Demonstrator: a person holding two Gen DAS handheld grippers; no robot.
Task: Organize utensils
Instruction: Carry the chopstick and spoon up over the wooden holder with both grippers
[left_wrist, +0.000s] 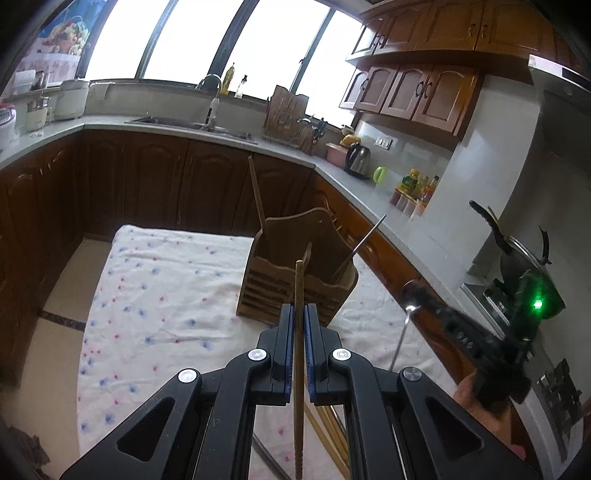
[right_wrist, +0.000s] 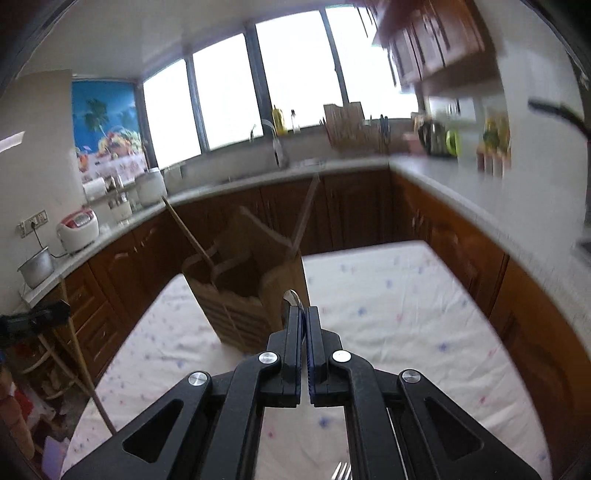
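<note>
While the left gripper (left_wrist: 299, 314) is clamped on a chopstick (left_wrist: 298, 369) just short of the wooden holder (left_wrist: 295, 284) on the cloth-covered worktop (left_wrist: 166, 295), the right gripper (right_wrist: 303, 314) is closed on a spoon (right_wrist: 293, 297), near the holder's right side. Judgement: tip each utensil upright, centre it over an open compartment, lower, then release. Avoid knocking the chopstick (left_wrist: 256, 195) and metal utensil (left_wrist: 364, 242) already leaning inside.

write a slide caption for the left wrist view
Left gripper clamps a wooden chopstick before the wooden utensil holder on a floral cloth.
</note>
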